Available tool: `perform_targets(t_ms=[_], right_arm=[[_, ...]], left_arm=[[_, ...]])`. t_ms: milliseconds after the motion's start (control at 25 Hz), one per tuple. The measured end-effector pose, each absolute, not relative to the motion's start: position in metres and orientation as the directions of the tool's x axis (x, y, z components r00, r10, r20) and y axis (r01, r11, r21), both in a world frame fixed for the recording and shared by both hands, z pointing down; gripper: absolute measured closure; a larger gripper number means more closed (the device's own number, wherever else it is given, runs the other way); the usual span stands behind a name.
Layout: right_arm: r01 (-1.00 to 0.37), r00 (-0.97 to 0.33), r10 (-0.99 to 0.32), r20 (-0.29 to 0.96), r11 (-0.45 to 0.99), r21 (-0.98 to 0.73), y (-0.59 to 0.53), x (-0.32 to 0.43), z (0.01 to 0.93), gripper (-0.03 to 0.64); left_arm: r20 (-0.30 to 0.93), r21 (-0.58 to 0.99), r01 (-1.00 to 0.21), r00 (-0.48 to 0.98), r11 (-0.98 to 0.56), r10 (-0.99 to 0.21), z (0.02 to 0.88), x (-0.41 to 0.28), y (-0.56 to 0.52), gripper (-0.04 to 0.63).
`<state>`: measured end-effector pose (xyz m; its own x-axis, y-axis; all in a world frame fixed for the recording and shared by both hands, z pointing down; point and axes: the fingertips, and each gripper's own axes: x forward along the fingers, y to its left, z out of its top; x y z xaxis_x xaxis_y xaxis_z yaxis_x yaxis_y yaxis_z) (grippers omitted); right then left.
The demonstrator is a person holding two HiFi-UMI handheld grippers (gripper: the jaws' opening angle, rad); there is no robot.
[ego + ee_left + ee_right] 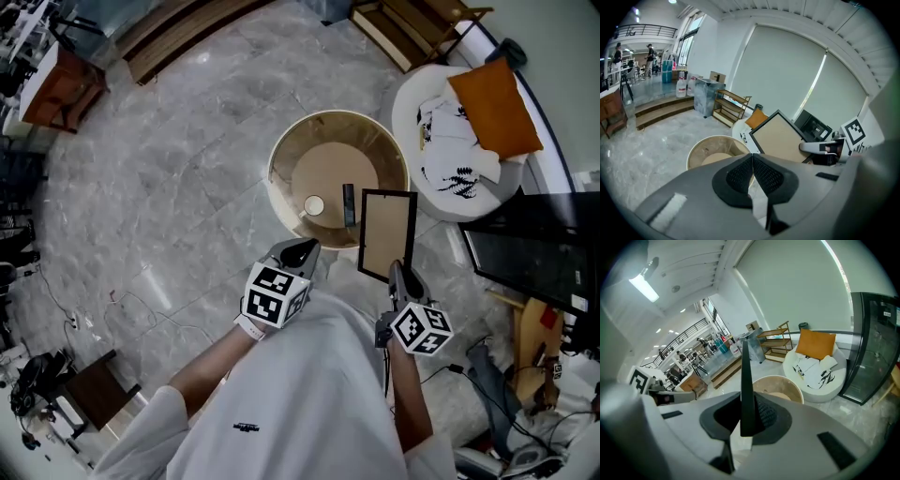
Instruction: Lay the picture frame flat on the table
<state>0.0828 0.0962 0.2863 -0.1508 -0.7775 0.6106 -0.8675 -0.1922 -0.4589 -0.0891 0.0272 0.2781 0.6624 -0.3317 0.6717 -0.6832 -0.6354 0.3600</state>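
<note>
A black picture frame [387, 234] with a brown back stands upright in the air beside the round beige table [281, 150], just off its near right rim. My right gripper [397, 273] is shut on the frame's lower edge; in the right gripper view the frame [744, 376] shows edge-on between the pads. My left gripper [300, 251] hovers at the table's near rim with its jaws shut and nothing in them. From the left gripper view [753, 174] the frame's back [780, 138] is in sight, with the right gripper [824, 147] holding it.
On the table lie a small white round thing [314, 205] and a dark slim object [349, 203]. A white round armchair [427, 173] with an orange cushion [492, 108] stands to the right, a black cabinet [534, 244] beside it, wooden shelves [403, 28] behind.
</note>
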Motion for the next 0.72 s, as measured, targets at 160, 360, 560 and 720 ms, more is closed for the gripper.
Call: perform_targets(t_ms=[160, 360, 560, 720], right_arm=[[-0.864, -0.167, -0.774, 0.611, -0.184, -0.468, 0.088, 0.099, 0.294, 0.578], [-0.867, -0.186, -0.763, 0.618, -0.168, -0.469, 0.082, 0.103, 0.298, 0.578], [-0.872, -0.182, -0.761, 0.623, -0.168, -0.460, 0.073, 0.112, 0.303, 0.578], [-0.880, -0.177, -0.758, 0.628, -0.164, -0.446, 0.056, 0.120, 0.315, 0.578]], left_arm=[[0.682, 0.351, -0.686, 0.653, -0.637, -0.328, 0.284, -0.073, 0.027, 0.591], [0.688, 0.359, -0.699, 0.646, -0.618, -0.331, 0.286, -0.069, 0.029, 0.591], [0.695, 0.364, -0.702, 0.642, -0.612, -0.323, 0.293, -0.063, 0.028, 0.591], [0.707, 0.370, -0.694, 0.642, -0.618, -0.297, 0.307, -0.052, 0.022, 0.591]])
